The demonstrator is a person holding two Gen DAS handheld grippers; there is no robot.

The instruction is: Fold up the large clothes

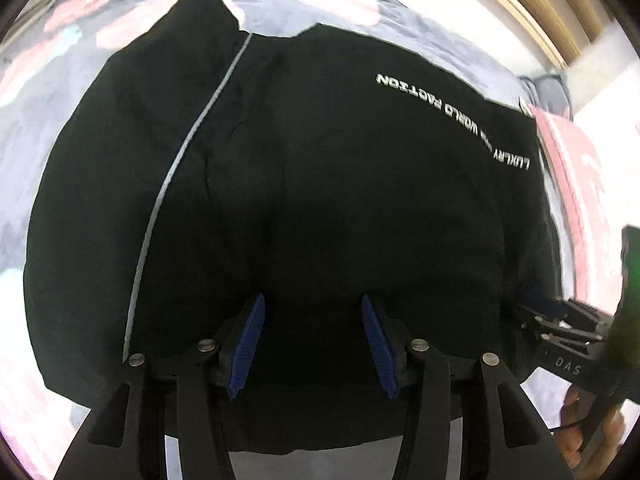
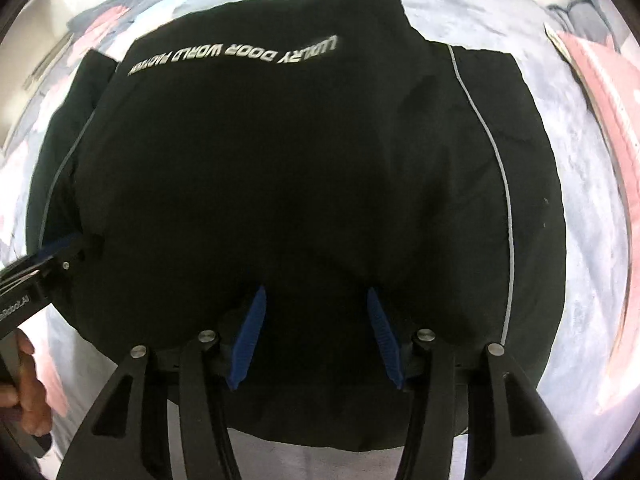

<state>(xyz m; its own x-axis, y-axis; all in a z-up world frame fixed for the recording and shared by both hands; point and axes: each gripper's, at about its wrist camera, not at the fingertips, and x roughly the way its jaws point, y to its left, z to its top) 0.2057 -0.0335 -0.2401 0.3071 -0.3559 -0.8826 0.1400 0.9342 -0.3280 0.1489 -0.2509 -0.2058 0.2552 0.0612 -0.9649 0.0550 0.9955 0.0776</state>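
The black jacket [image 1: 304, 184] lies spread on the floral bedspread [image 1: 52, 92], white lettering up. A pink folded cloth [image 1: 580, 168] sits beside it. Both left tongs [image 1: 312, 344] and right tongs [image 2: 316, 336] hover released above its hem, nothing between the blue pads.

Underneath, a pale grey-lavender bedspread [image 1: 392, 36] printed with big soft pink blotches and a few mint-green ones, rumpled into low wrinkles. Same spread [image 2: 576, 168] seen from the other side, plain and light there. At the right edge, a pink cloth [image 1: 580, 168] with white markings, lying on the spread; again at the far right [image 2: 600, 80]. Beyond the spread, a wooden frame [image 1: 516, 4] in warm tan, curved by the lens, with a white wall [image 1: 616, 60] beside it. Bright, even light, washed out toward the rim; no hard shadows. Farther corners blurred beyond telling.
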